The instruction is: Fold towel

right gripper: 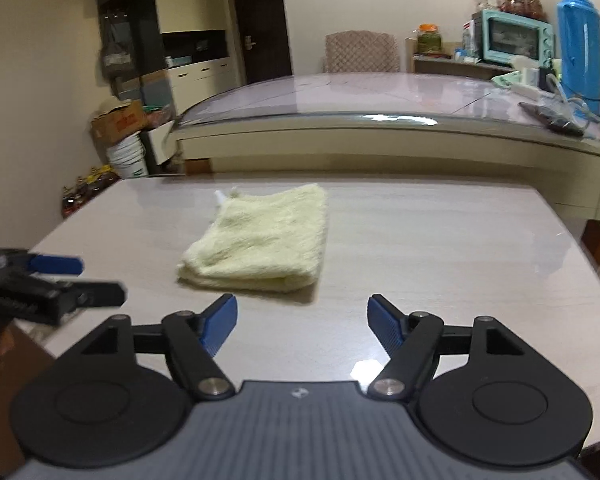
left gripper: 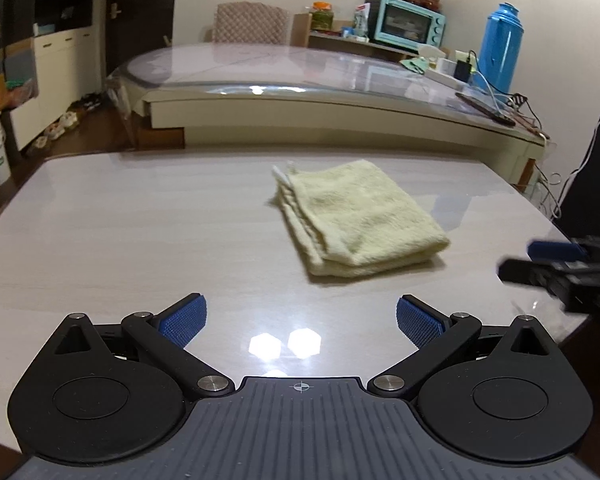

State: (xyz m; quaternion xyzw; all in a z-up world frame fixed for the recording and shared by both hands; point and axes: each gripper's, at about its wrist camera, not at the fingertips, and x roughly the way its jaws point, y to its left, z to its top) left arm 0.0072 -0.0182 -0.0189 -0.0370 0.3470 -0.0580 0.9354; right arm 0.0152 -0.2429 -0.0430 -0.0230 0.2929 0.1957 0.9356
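1. The towel (left gripper: 356,216) lay on the pale table (left gripper: 120,220) as a compact, layered rectangle, so the folding looked finished or nearly so; I judged this to be the moment just after the last fold, with both tools clear of the cloth.

2. The left gripper (left gripper: 300,320) had its blue-padded fingers (left gripper: 184,318) spread wide with only bare tabletop between them. Nothing was pinched.

3. The right gripper (right gripper: 302,322) also stood with its fingers (right gripper: 220,322) apart and empty; no cloth lay between them.

4. Seen from the left wrist, the towel sat ahead of the fingers and a little to the right, near but not touching. From the right wrist it sat ahead and to the left, its near folded edge just beyond the left fingertip, again apart from it.

5. Each camera caught the other tool at the frame's edge, blurred: the right one at the right side of the left view, the left one at the left side of the right view. Both were off the towel.

6. The stacked edges on the towel's left side looked slightly uneven, with a small white tag (left gripper: 279,174) poking out at the far corner.

7. If anything remained, the next move would call for a light press or a nudge to square those edges without dragging the top layer; otherwise, simply keeping clear of the cloth.
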